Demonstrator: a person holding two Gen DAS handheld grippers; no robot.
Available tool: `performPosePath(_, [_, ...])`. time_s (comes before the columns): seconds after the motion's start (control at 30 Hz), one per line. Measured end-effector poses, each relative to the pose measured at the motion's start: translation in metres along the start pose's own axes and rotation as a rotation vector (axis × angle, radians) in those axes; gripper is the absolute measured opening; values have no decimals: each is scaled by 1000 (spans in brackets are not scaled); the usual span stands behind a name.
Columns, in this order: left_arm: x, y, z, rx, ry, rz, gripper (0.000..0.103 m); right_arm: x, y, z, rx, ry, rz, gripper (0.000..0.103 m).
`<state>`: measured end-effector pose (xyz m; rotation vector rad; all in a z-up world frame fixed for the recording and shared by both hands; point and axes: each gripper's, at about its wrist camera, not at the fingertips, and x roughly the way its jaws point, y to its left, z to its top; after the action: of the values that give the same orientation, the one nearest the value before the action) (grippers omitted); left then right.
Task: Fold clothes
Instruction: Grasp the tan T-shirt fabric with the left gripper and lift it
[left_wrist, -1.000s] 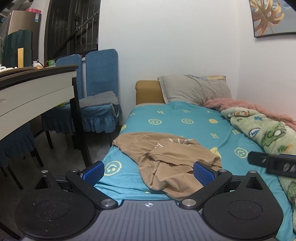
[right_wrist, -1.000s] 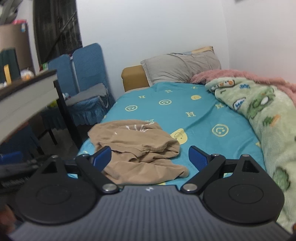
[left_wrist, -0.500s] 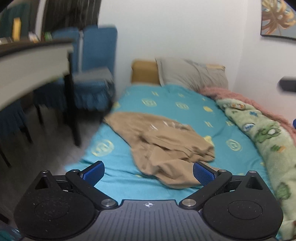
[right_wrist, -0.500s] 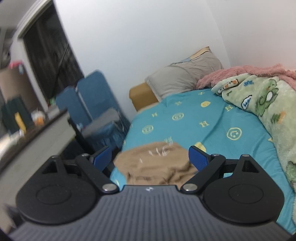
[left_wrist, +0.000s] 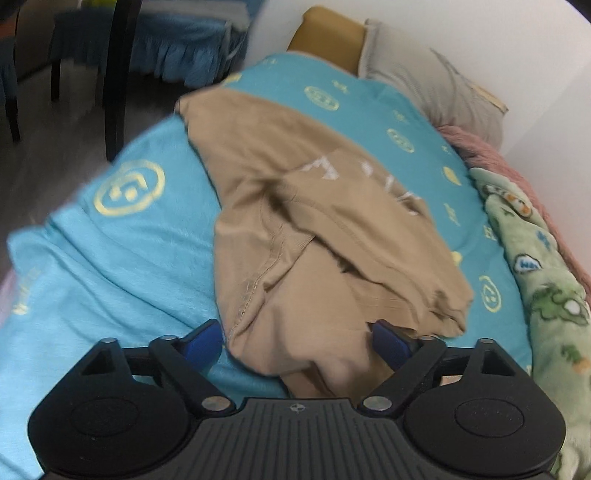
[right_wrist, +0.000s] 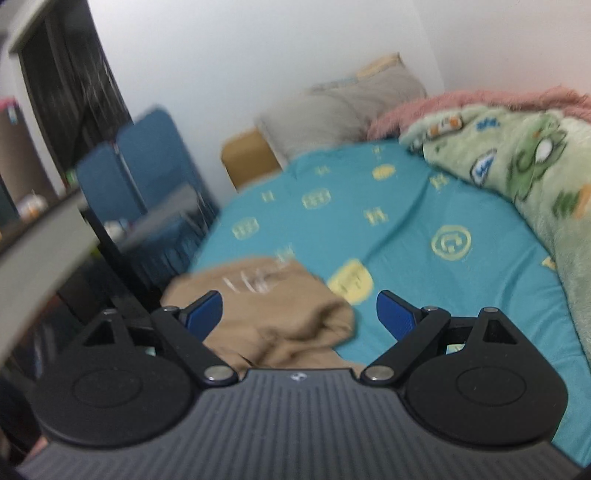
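Note:
A crumpled tan T-shirt (left_wrist: 317, 236) with white print lies in a heap on the turquoise bed sheet (left_wrist: 122, 240), near the bed's foot. My left gripper (left_wrist: 295, 339) is open and low over the shirt's near edge, its blue fingertips either side of a fold of the cloth. In the right wrist view the same tan T-shirt (right_wrist: 273, 314) shows, blurred, below and between the fingers. My right gripper (right_wrist: 299, 314) is open, held higher above the bed with nothing in it.
A green cartoon blanket (left_wrist: 546, 295) and a pink fleece (left_wrist: 480, 147) lie along the wall side of the bed. A grey pillow (right_wrist: 343, 107) and a yellow cushion (right_wrist: 247, 155) sit at the head. Blue chairs (right_wrist: 144, 166) and a desk edge (right_wrist: 40, 240) stand to the left.
My left gripper has dropped and moved forward until the shirt's near edge lies between its open fingers. My right gripper rose, then swung right and slightly down; both stay open.

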<state>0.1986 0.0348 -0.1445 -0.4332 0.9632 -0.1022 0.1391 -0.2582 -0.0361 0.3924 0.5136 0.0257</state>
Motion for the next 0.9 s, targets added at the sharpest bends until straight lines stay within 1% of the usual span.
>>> performPosePath(0.03, [7, 3, 0, -8, 1, 1, 81, 11, -1, -3, -2, 16, 17, 92])
performPosePath(0.1, [10, 4, 1, 6, -43, 13, 75, 32, -2, -9, -4, 48, 53, 92])
performPosePath(0.17, [10, 5, 3, -2, -65, 26, 53, 54, -3, -15, -5, 80, 89, 92])
performPosePath(0.2, [10, 5, 3, -8, -72, 34, 46, 61, -2, -18, -24, 80, 93, 92])
performPosePath(0.27, [-1, 1, 5, 23, -110, 27, 18, 73, 0, -23, -70, 71, 86, 92])
performPosePath(0.33, [-14, -5, 5, 62, -152, 16, 11, 82, -3, -28, -99, 67, 82, 92])
performPosePath(0.43, [-34, -13, 7, 120, -214, -1, 8, 87, -3, -31, -102, 73, 87, 92])
performPosePath(0.47, [-45, -18, 6, 154, -247, -13, 8, 88, -4, -32, -100, 74, 91, 92])
performPosePath(0.53, [-71, -26, 2, 227, -320, -51, 8, 83, -1, -30, -120, 52, 103, 92])
performPosePath(0.57, [-84, -28, 0, 245, -343, -83, 8, 80, 2, -30, -138, 36, 107, 92])
performPosePath(0.67, [-118, -31, -5, 277, -379, -185, 7, 71, 11, -29, -180, 2, 118, 92])
performPosePath(0.77, [-151, -34, -12, 335, -427, -241, 7, 59, 21, -29, -197, -10, 137, 92])
performPosePath(0.83, [-169, -32, -15, 331, -436, -282, 7, 50, 29, -30, -210, -16, 144, 92])
performPosePath(0.9, [-183, -29, -19, 333, -451, -301, 7, 43, 37, -33, -216, -16, 145, 92])
